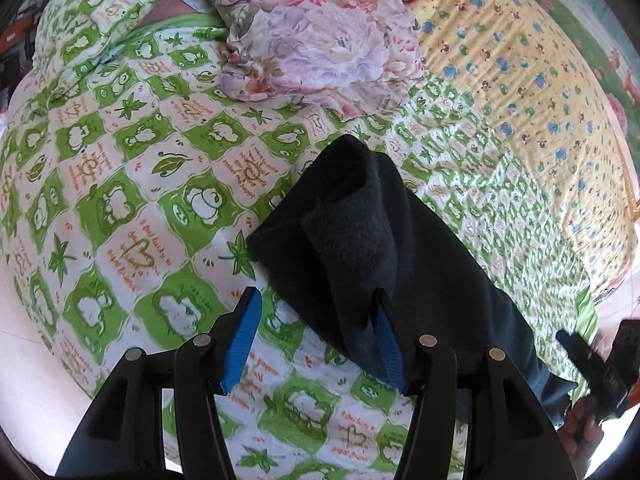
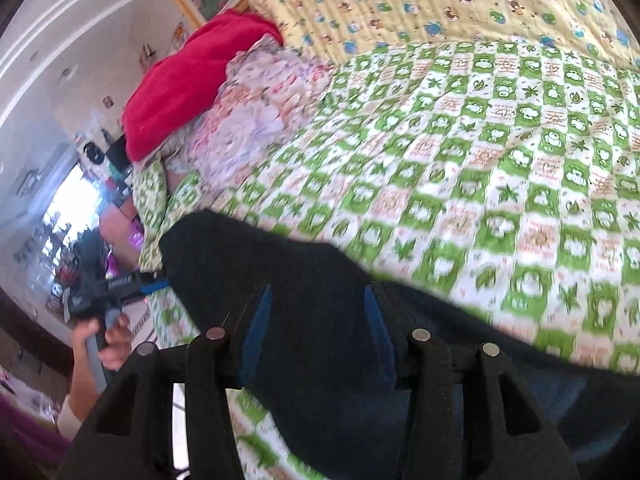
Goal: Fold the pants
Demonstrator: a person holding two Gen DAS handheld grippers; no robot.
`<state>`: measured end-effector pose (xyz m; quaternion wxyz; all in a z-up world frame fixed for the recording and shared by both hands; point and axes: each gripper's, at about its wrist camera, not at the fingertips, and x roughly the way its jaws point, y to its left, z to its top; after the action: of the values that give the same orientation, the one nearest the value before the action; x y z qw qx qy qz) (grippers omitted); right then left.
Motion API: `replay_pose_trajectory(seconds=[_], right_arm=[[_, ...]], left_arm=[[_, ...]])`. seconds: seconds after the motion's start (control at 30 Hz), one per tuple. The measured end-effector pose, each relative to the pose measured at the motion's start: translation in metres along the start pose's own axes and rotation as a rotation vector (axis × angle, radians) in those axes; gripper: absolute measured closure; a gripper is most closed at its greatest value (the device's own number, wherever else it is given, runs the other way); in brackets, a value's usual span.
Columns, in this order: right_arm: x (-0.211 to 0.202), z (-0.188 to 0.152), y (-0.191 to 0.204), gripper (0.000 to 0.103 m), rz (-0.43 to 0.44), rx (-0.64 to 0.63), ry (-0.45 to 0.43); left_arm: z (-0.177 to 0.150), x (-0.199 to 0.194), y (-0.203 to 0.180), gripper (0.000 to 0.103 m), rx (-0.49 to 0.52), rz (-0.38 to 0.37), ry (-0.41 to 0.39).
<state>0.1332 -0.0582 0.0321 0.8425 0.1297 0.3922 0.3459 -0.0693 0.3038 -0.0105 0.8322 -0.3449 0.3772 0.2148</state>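
Note:
Dark navy pants [image 1: 360, 236] lie bunched on a green-and-white checked quilt [image 1: 132, 208]. My left gripper [image 1: 318, 304] is open; the pants drape over its right blue pad [image 1: 386, 344], and its left pad is bare above the quilt. In the right wrist view the pants [image 2: 304, 268] spread across and under my right gripper [image 2: 316, 300], which is open with the cloth between its blue pads [image 2: 256, 328]. The left gripper [image 2: 108, 292] and the hand holding it show at the left of that view. The right gripper [image 1: 600, 356] shows at the far right of the left wrist view.
A floral cloth [image 1: 320, 44] and a red cloth [image 2: 192, 76] are piled at the head of the bed. A yellow patterned sheet [image 1: 520, 80] lies beyond the quilt. The bed edge and room clutter [image 2: 60, 240] are at the left of the right wrist view.

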Motion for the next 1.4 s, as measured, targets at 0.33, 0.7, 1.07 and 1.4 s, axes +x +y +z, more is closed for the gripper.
replay_pose_trajectory(seconds=[0.33, 0.7, 1.07, 1.4], right_arm=[[0.113, 0.054, -0.035, 0.054, 0.130, 0.088, 0.257], [0.137, 0.046, 0.029, 0.091, -0.020, -0.304, 0.385], [0.162, 0.054, 0.034, 0.094, -0.172, -0.325, 0.199], [0.080, 0.041, -0.001, 0.073, -0.061, -0.040, 0.029]], left_arm=[[0.008, 0.020, 0.009, 0.047, -0.012, -0.033, 0.018], [0.010, 0.011, -0.021, 0.084, 0.119, -0.038, -0.103], [0.009, 0.007, -0.016, 0.085, 0.201, -0.006, -0.148], [0.005, -0.006, 0.008, 0.045, 0.185, 0.128, -0.188]])
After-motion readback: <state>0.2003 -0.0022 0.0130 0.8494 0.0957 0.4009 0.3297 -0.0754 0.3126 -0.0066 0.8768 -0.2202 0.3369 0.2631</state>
